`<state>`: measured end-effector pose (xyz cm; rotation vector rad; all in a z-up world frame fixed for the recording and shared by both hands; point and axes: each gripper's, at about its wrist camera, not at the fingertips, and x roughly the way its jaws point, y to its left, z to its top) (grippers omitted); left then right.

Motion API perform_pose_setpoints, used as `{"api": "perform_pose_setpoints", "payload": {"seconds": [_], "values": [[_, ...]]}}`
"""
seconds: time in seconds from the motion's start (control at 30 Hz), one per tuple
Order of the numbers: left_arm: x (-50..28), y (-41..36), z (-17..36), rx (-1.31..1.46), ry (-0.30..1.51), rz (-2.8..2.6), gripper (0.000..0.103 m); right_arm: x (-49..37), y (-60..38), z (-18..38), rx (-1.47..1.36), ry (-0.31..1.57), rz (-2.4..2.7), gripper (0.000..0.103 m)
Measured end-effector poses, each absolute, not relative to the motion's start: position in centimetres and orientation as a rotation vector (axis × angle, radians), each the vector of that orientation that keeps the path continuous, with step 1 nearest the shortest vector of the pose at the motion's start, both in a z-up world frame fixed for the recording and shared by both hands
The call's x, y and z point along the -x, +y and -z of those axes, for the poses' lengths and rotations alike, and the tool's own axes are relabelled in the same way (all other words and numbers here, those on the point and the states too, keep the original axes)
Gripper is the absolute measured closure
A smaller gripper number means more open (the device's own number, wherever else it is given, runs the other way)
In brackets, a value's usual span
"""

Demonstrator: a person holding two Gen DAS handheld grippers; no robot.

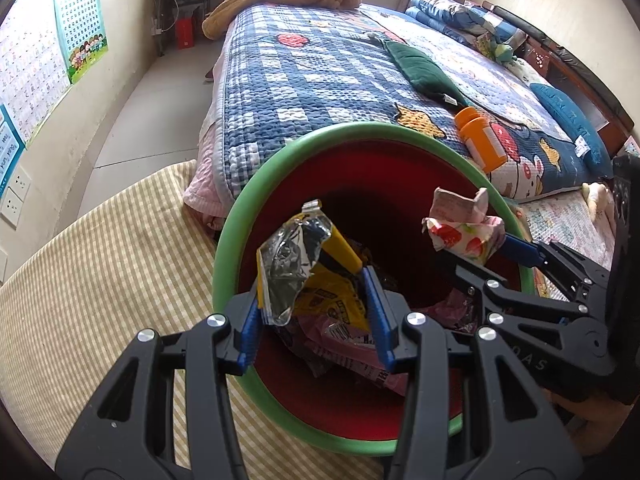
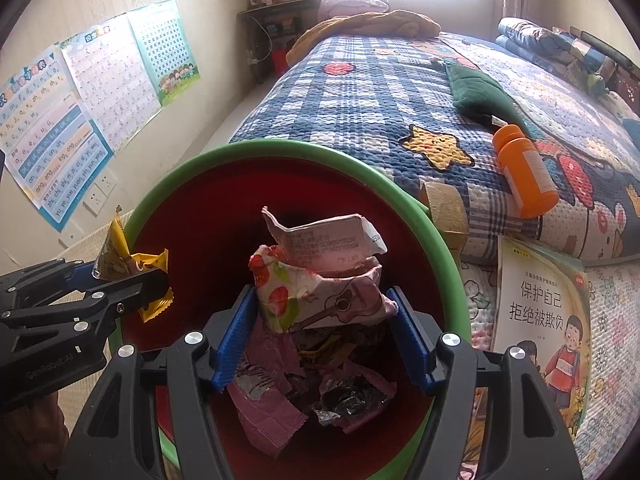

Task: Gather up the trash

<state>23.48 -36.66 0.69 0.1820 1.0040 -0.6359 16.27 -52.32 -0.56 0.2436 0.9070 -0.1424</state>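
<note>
Both tongs hang over the green-rimmed red bin: left tongs pinching a yellow foil wrapper; right tongs pinching a strawberry-print wrapper across spread pads. Best practice, I judge: keep both over the bin's middle; spread the pads fully; an orange bottle remains on the bed.

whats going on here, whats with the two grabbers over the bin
A person is clearing trash into a red bin with a green rim beside the bed. The left tool holds a yellow and silver snack wrapper over the bin mouth. The right tool has a crumpled strawberry-print wrapper between its pads, also over the bin. Several wrappers already lie inside. An orange bottle is still lying on the quilt.
</note>
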Motion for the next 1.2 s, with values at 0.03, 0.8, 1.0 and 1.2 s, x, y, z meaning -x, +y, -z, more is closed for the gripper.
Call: {"api": "perform_pose_setpoints", "payload": {"seconds": [0.03, 0.8, 1.0, 1.2], "values": [[-23.5, -36.7, -0.6, -0.185, 1.002, 0.635, 0.059, -16.3, -52.3, 0.6, -0.244, 0.908, 0.141, 0.037], [-19.3, -28.5, -6.8, -0.079, 0.86, 0.563, 0.006, -12.2, -47.9, -4.2, -0.182, 0.839, 0.161, 0.01], [-16.8, -23.8, -8.7, -0.047, 0.83, 0.511, 0.006, -10.5, -43.8, -6.8, -0.146, 0.795, 0.116, 0.007], [-14.1, -18.6, -9.6, -0.014, 0.823, 0.442, 0.006, -8.9, -39.3, -8.1, -0.109, 0.781, 0.07, 0.007]]}}
